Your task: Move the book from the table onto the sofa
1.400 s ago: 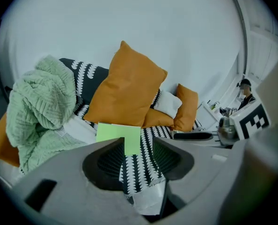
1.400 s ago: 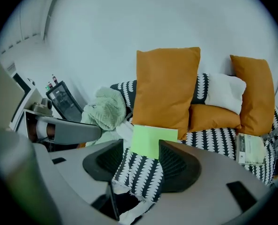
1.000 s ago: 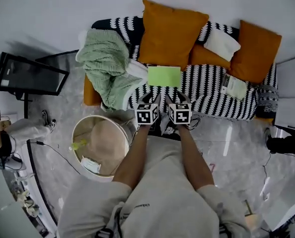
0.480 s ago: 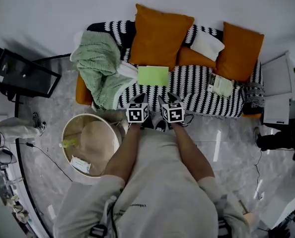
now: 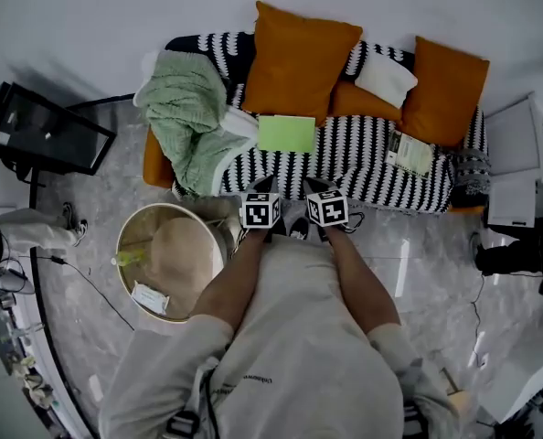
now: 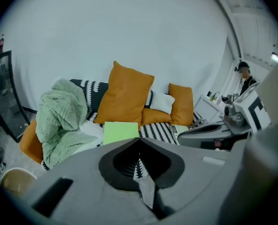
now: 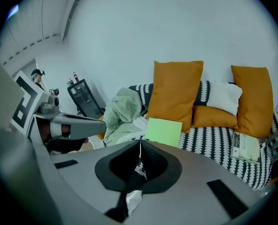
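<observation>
Since a second earlier, the left gripper and right gripper had drawn back from the green book. Both sets of jaws were fully closed and empty, and the right had just closed. The book lay flat on the sofa seat against the orange cushion, with its long axis along the sofa. Its spine side could not be made out.

In front of me, orange cushions flank a white pillow; a green blanket lies heaped to my left, a black stand beyond it.
</observation>
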The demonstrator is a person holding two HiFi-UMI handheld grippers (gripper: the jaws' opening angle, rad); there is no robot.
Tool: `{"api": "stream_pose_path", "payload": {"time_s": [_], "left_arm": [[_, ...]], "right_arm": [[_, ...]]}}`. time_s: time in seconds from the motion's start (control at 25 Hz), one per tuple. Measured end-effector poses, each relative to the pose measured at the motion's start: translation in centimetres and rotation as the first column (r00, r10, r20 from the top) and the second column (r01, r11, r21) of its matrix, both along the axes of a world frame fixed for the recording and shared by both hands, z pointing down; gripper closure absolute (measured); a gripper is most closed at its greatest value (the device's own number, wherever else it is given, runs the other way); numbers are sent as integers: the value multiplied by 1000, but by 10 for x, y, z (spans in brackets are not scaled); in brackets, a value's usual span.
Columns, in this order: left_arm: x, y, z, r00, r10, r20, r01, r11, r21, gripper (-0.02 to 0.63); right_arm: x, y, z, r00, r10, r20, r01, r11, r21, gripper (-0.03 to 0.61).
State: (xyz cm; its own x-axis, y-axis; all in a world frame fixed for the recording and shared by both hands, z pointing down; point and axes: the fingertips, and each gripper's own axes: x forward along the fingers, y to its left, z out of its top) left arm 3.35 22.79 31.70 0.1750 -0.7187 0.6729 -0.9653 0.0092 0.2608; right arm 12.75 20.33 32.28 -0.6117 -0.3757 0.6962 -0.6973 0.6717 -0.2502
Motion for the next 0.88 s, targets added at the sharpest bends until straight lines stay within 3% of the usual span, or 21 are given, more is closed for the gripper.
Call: {"api": "stream_pose_path", "payload": {"time_s": [0.24,0.52,0.68,0.88], "left_arm": [[-7,7,3,999,-42,-1,42,999,-7,604],[-10,7,3,998,-64,-19,64,998,-10,603],[-3,7,2,999,-48,-13,48,999,-2,603],[-5,6,2,996,-88,-34,88,996,3,604]], "right_arm": [[13,-8,-5,997,72,17,-72,997,25,571],[4,-4,-12,1000,18,16,-19,997,74,572],[13,-13,-18,998,48,39,-51,994,96,572],[22,-16,-19,997,63,43,-67,992,108,572]]}}
